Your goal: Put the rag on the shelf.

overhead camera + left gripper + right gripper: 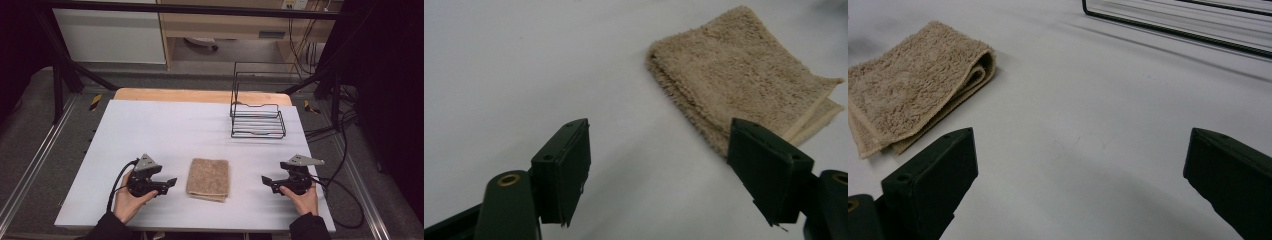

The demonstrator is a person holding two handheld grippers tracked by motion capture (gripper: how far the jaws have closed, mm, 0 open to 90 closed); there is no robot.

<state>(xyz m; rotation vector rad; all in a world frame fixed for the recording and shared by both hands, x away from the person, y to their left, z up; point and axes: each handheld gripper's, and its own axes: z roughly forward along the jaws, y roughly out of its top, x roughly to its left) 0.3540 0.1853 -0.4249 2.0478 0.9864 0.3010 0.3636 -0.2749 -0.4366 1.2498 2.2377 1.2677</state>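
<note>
Black tongs [172, 182] (splayed) beside fluffy folded towel [208, 178]

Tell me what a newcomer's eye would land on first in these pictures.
First, the folded tan towel, lying flat near the front middle of the white table, its layered edges plain in both gripper views. Next, the two black tongs flanking it, each held in a hand: the left tongs and the right tongs, both open, empty and apart from the cloth. Last, the black wire rack, standing empty toward the far right of the table.
</note>
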